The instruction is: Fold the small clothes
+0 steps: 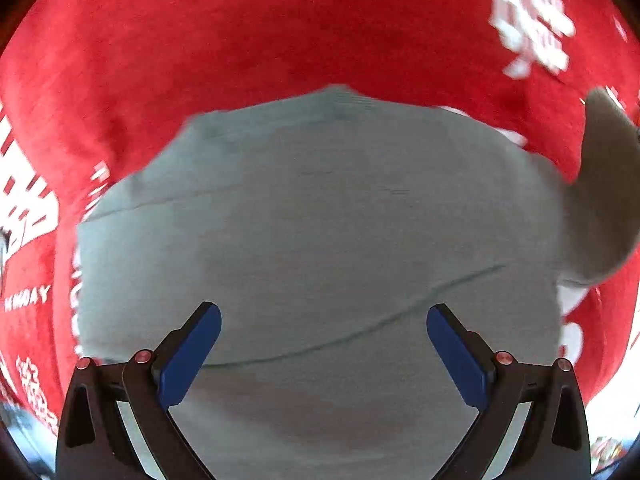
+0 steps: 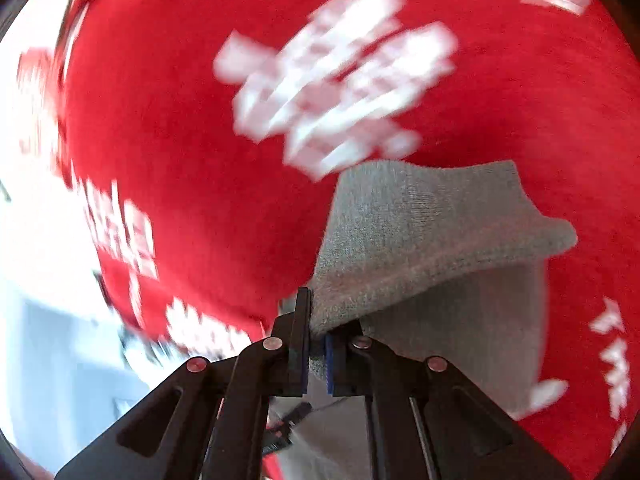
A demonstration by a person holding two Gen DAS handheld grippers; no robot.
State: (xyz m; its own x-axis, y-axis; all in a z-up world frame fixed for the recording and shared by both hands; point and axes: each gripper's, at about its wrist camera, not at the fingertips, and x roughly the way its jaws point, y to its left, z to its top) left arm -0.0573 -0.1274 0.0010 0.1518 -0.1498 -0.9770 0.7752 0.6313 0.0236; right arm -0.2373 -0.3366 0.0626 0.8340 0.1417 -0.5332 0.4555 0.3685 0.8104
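Note:
A small grey knit garment [image 1: 320, 216] lies flat on a red cloth. My left gripper [image 1: 324, 332] is open just above it, blue pads spread, holding nothing. My right gripper [image 2: 317, 344] is shut on a corner of the same grey garment [image 2: 420, 232] and lifts that corner off the cloth, so the fabric folds over itself. The lifted flap also shows at the right edge of the left wrist view [image 1: 604, 192].
The red cloth [image 1: 280, 40] with white printed lettering covers the surface under the garment in both views [image 2: 180, 140]. A bright pale area [image 2: 60, 360] lies beyond the cloth's edge at the left of the right wrist view.

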